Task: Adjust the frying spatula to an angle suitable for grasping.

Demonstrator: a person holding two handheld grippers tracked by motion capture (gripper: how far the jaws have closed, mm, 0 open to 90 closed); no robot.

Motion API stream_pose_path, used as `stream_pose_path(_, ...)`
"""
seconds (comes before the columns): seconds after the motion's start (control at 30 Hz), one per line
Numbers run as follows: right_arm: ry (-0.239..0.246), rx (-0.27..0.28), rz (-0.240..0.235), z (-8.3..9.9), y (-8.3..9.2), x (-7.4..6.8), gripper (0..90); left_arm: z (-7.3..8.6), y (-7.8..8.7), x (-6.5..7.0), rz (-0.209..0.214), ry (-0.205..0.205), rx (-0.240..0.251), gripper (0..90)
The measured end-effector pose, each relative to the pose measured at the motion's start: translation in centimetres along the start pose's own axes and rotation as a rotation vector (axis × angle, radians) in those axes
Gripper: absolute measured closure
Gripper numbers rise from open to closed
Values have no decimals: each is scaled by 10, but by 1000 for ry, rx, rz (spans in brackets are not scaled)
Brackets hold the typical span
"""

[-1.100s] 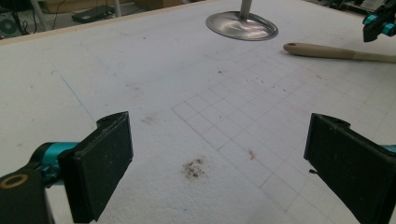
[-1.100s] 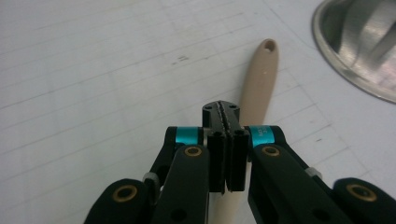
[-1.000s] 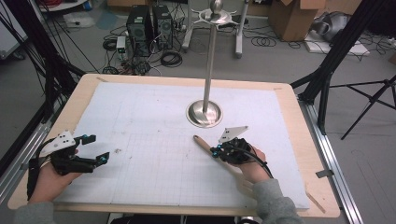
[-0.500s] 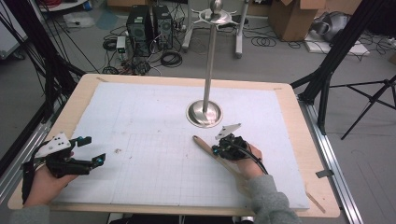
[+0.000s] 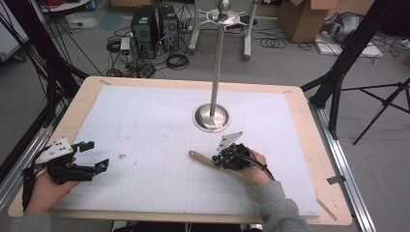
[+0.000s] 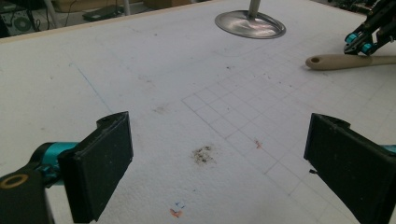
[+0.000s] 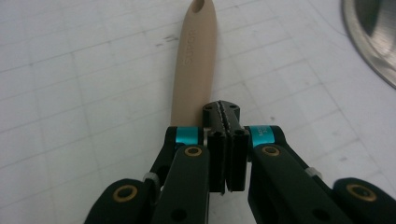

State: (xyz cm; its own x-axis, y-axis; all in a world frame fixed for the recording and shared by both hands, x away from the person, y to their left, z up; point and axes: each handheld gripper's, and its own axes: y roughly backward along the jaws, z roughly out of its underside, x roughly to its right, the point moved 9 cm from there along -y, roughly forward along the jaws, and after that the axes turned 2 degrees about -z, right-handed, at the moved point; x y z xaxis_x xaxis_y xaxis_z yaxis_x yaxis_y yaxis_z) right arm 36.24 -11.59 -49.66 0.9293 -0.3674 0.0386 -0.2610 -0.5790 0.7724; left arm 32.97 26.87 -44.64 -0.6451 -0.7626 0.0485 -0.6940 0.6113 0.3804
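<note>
Beyond the wooden handle [image 5: 205, 161], a steel stand [image 5: 212, 117] rises nearby.

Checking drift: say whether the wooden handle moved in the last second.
Yes: the wooden handle slid slightly away from the stand base, toward the person.

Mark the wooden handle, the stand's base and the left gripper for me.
wooden handle [image 7: 195, 60]: right gripper view, on the shaft below its hanging hole.
stand base [image 5: 211, 117]: high view, on the round metal foot.
left gripper [image 5: 94, 155]: high view, midway between its open jaws.
</note>
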Motion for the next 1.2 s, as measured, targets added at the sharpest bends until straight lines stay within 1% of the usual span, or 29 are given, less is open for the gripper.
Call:
stream_pose_path(0.03, 19, -7, -19, -1, -2, -5, 900, 0, 0, 0, -1, 0, 1, 83)
stream_pose_path(0.1, 24, -12, -24, -2, -3, -7, 900, 0, 0, 0, -1, 3, 3, 83)
stream_pose_path(0.17, 55, -14, -14, -3, -4, -7, 900, 0, 0, 0, 0, 2, 4, 83)
stream_pose_path(0.2, 55, -14, -14, -3, -4, -7, 900, 0, 0, 0, 0, 2, 4, 83)
stream_pose_path(0.27, 43, 6, -11, -5, 1, -6, 900, 0, 0, 0, 0, 1, 3, 83)
stream_pose_path(0.3, 24, 49, -21, -8, 11, -4, 900, 0, -1, 0, 2, -2, -1, 83)
stream_pose_path(0.33, 24, 49, -21, -8, 11, -4, 900, 0, -1, 0, 2, -2, -1, 83)
stream_pose_path(0.37, 22, 66, -19, -8, 16, -3, 900, 0, -1, 0, 4, -3, -1, 83)
stream_pose_path(0.4, 5, 97, -32, -9, 25, -3, 900, 0, -2, 0, 5, -2, 0, 83)
stream_pose_path(0.43, -3, 108, -29, -9, 30, -3, 900, -2, -3, 0, 8, -2, 4, 83)
stream_pose_path(0.47, -3, 108, -29, -9, 30, -3, 900, -2, -3, 0, 8, -2, 4, 83)
stream_pose_path(0.5, -16, 137, -34, -9, 39, -3, 900, -3, -5, 1, 13, -4, 3, 83)
stream_pose_path(0.53, -16, 147, -37, -9, 43, -4, 900, -3, -5, 1, 13, -4, 3, 83)
stream_pose_path(0.63, -18, 162, -37, -8, 49, -5, 900, -5, -8, 2, 19, -6, 7, 83)
stream_pose_path(0.7, -27, 166, -31, -4, 55, -7, 898, -6, -11, 2, 26, -6, 9, 83)
stream_pose_path(0.73, -27, 166, -31, -4, 55, -7, 898, -6, -11, 2, 26, -6, 9, 83)
stream_pose_path(0.77, -29, 178, -31, -2, 60, -8, 890, -7, -13, 3, 33, -7, 10, 83)
stream_pose_path(0.83, -41, 181, -35, 2, 65, -10, 891, -8, -15, 3, 36, -8, 9, 83)
stream_pose_path(0.87, -41, 181, -35, 2, 65, -10, 891, -8, -16, 4, 39, -9, 8, 83)
stream_pose_path(0.97, -44, 191, -35, 8, 73, -16, 897, -10, -20, 6, 49, -10, 8, 83)
stream_pose_path(1.07, -47, 189, -34, 11, 75, -18, 897, -11, -24, 7, 58, -13, 6, 83)
stream_pose_path(1.1, -45, 189, -40, 13, 76, -19, 897, -11, -25, 8, 60, -17, 4, 83)
stream_pose_path(1.13, -43, 177, -43, 15, 76, -21, 897, -11, -26, 8, 63, -14, 5, 83)
stream_pose_path(1.2, -39, 171, -48, 16, 75, -22, 897, -12, -27, 8, 66, -16, 3, 83)
